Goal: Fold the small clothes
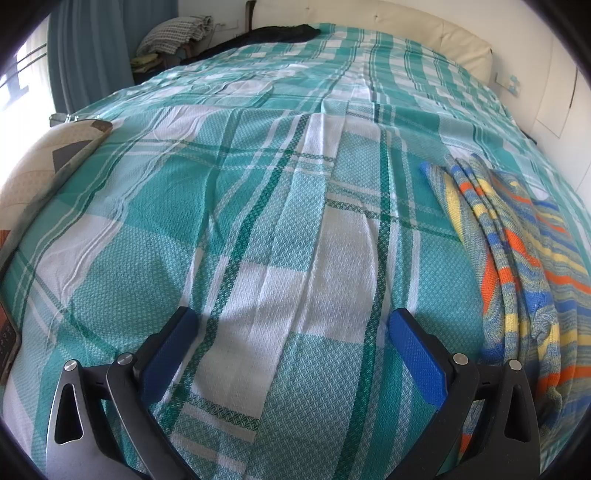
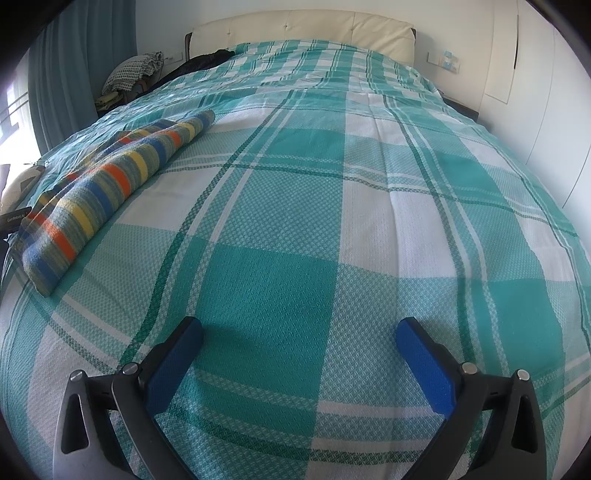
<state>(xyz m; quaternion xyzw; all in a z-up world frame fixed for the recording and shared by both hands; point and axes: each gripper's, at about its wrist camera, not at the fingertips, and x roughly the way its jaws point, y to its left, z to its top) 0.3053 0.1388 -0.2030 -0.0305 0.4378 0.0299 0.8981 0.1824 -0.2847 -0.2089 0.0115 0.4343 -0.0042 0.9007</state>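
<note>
A bed (image 1: 258,229) covered in a teal and white checked spread fills both views, with a cream headboard (image 2: 303,29) at its far end. Going left to right with the striped knitted garment (image 1: 517,258) as landmark: the left claw (image 1: 291,332) hovers just left of the garment over bare spread, its blue pads wide apart and holding nothing. The garment, striped in blue, orange, yellow and grey, lies folded lengthwise on the near part of the bed, with loose ridges along its left edge. To the right of the garment, well apart from it, the right claw (image 2: 299,339) also hovers spread wide and empty. The likely risk: a claw pinching only the top ridge could drag the layers apart and undo the fold, or catch the bedspread underneath as well.
</note>
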